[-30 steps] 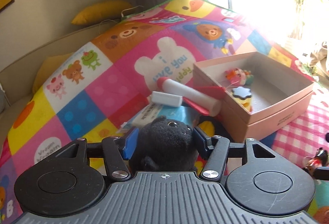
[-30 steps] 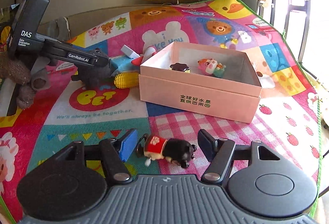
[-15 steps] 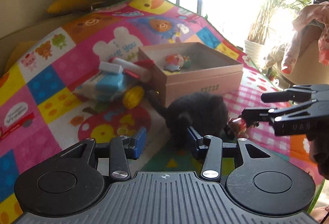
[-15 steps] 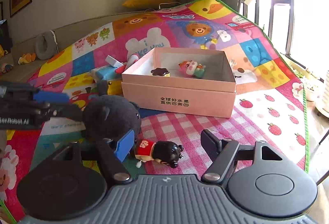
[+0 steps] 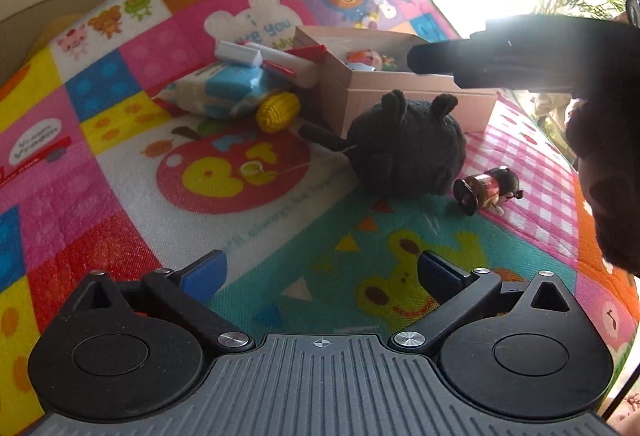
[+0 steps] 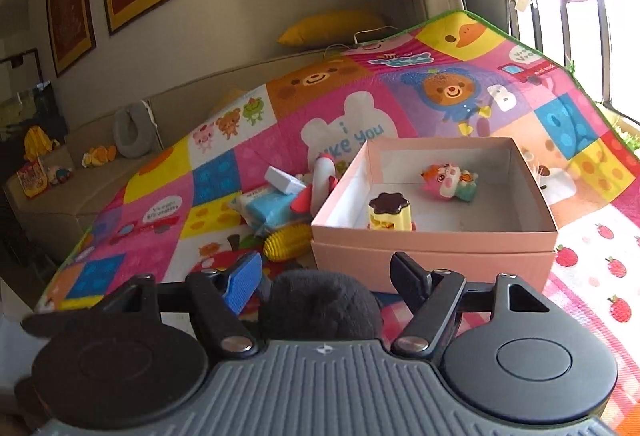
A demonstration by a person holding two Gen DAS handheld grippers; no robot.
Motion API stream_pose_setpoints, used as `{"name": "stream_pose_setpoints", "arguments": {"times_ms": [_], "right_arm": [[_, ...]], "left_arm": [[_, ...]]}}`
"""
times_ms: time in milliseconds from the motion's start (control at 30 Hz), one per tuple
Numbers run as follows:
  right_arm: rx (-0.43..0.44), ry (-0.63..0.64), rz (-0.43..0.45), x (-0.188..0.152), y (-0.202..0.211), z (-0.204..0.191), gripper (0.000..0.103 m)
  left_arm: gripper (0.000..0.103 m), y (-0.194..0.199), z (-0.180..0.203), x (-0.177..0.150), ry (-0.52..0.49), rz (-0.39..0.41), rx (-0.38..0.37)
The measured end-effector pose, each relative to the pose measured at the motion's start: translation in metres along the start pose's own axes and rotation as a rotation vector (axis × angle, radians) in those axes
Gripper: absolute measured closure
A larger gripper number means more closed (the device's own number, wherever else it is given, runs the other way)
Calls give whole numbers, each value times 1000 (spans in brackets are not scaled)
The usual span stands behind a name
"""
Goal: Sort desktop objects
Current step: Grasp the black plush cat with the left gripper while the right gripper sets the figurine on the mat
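Observation:
A black plush cat lies on the colourful play mat, in front of the pink box. My left gripper is open and empty, pulled back from the plush. My right gripper is open and hovers just above the plush, whose top shows between the jaws. The pink box holds a pudding toy and a pink animal toy. A small black and red wind-up toy lies on the mat right of the plush.
A yellow corn toy, a blue tissue pack, a white block and a white and red tube are piled left of the box. A sofa with cushions runs behind the mat.
My left gripper carried the plush down onto the mat, let go and drew back. My right gripper left the wind-up toy and moved over the plush.

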State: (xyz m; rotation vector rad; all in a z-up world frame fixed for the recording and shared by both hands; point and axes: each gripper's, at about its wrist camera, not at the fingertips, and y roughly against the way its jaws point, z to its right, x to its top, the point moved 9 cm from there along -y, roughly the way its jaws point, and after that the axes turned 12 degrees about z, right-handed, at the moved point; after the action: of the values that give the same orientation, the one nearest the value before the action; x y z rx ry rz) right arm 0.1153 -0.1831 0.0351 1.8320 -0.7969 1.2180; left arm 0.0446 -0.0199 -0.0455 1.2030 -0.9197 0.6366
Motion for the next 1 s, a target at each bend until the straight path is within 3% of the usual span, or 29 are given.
{"name": "stream_pose_setpoints", "arguments": {"times_ms": [33,100,233,367,500,600,733,1000], "right_arm": [[8,-38,-10,3,-6,5,50],[-18,-96,-49,3,-21,20,65],[-47,-108,-115,-12,-36,33,66],[36,-80,-133,-24,-17,15,65],[115,27,-146,-35,18,-16,62],[119,109,-144,-44,39,-28,61],[116,106,-158,-55,58,-28,58],[112,98,-181,-76,75,-21,56]], "left_arm": [[0,-1,-2,-3,18,-15,2],[0,1,-4,-3,36,-3,-6],[0,2,-6,-3,66,7,-28],[0,5,-6,-2,36,-1,-62],[0,17,-31,25,209,56,-80],[0,23,-35,44,232,95,-80],[0,18,-5,56,179,106,-147],[0,-1,76,44,47,40,-347]]}}
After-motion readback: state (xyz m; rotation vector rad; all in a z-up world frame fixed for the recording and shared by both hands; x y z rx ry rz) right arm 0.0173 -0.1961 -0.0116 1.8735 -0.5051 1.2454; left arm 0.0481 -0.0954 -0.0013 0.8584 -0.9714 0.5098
